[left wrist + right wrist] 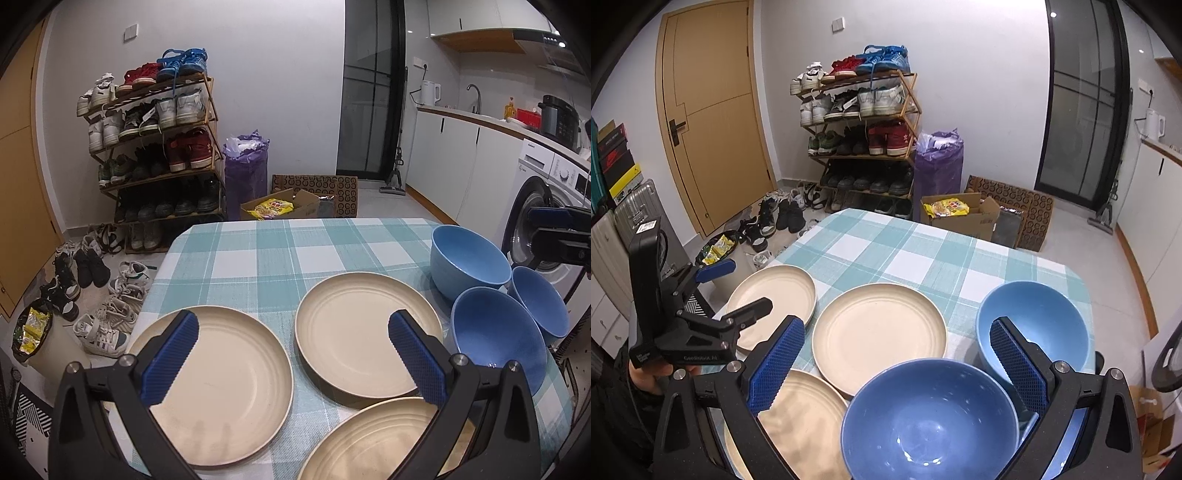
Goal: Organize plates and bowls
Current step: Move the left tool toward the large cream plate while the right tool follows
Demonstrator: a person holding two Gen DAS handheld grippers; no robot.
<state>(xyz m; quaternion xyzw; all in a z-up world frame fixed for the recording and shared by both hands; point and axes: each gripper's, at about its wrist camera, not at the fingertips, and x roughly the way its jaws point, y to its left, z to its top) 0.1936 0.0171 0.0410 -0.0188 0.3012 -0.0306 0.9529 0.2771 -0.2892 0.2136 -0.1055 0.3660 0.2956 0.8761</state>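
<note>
Seen from the left wrist: left gripper (293, 354) spread wide, holding nothing, hovering above the table (258, 254) with its teal-and-white checked cloth. Three cream plates lying flat on the cloth: left plate (221, 391) under the left finger, middle plate (354, 332) between the fingers and toward the right one, near plate (376, 443) at the bottom edge, partly hidden by the right finger. Three blue bowls clustered upright at the table's right side: large bowl (465, 262) farthest back, medium bowl (495, 336) just beside the middle plate, small bowl (539, 299) at the table's edge. Part of the right gripper's black body showing at the far right, over the bowls. Shoe rack (159, 147) against the back wall.

Seen from the right wrist: right gripper (897, 363) also spread wide and empty, poised over the medium bowl (931, 421), which sits directly below and between the fingers. Large bowl (1034, 325) behind the right finger. Middle plate (879, 336) beyond the medium bowl; left plate (775, 295) farther left; near plate (798, 424) partly behind the left finger. Left gripper (746, 288) at the left, fingers apart above the left plate, held by a hand (646, 373).
</note>
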